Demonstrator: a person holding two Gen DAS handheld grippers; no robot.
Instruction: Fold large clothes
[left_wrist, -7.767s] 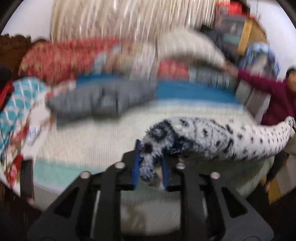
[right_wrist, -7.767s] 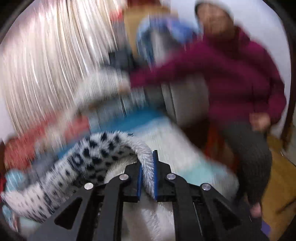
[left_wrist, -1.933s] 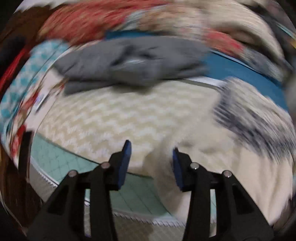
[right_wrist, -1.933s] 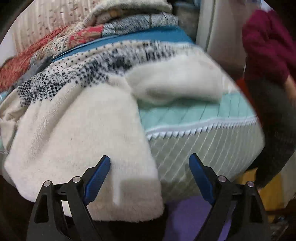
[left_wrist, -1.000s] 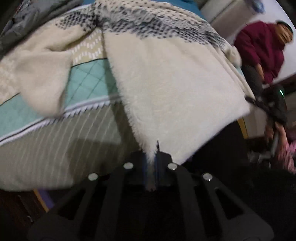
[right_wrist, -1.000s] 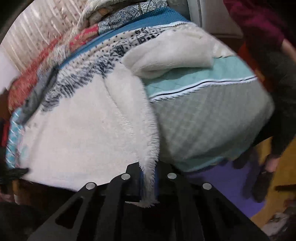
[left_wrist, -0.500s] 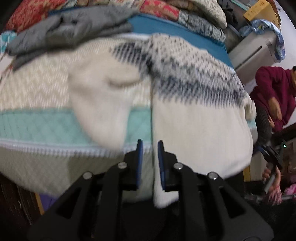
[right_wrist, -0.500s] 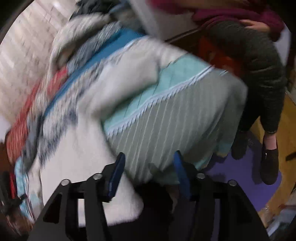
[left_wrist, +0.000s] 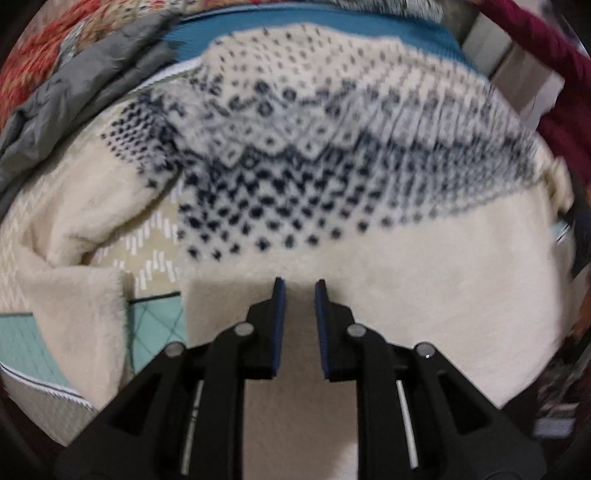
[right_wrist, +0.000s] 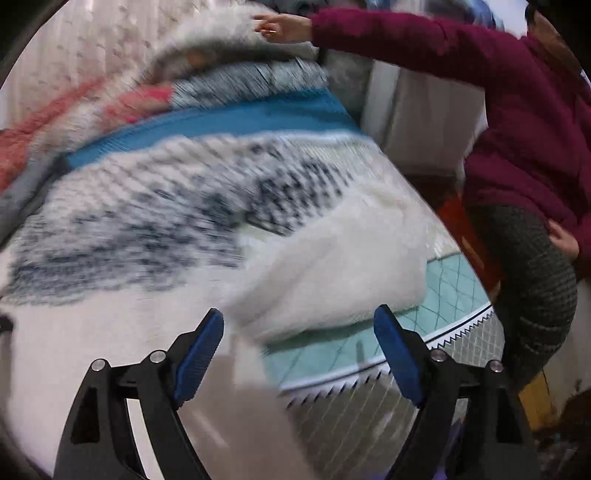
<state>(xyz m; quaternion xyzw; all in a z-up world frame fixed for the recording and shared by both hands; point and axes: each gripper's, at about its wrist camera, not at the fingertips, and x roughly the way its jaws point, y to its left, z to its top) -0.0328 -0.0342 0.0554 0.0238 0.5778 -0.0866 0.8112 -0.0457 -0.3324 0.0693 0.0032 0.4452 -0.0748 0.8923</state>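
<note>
Sweater (left_wrist: 332, 166) is lying flat, front up, spread across the bed (right_wrist: 454, 295), hem toward me; I'd say only the layout is done and no fold is made yet, so sleeves and body are all left. My left claw (left_wrist: 298, 295) hovers over the plain cream lower part with a narrow gap between the pads, nothing pinched in it. My right claw (right_wrist: 299, 325) is about half apart and closing, the right sleeve (right_wrist: 332, 273) lying beyond the gap, pads not on it. Left view shows the dark pattern band sharp, the left sleeve (left_wrist: 74, 295) hanging off the bed edge, a grey garment (left_wrist: 74, 85) beyond. Right view is smeared but shows a person in a maroon top (right_wrist: 517, 110) reaching over the far bedding.
</note>
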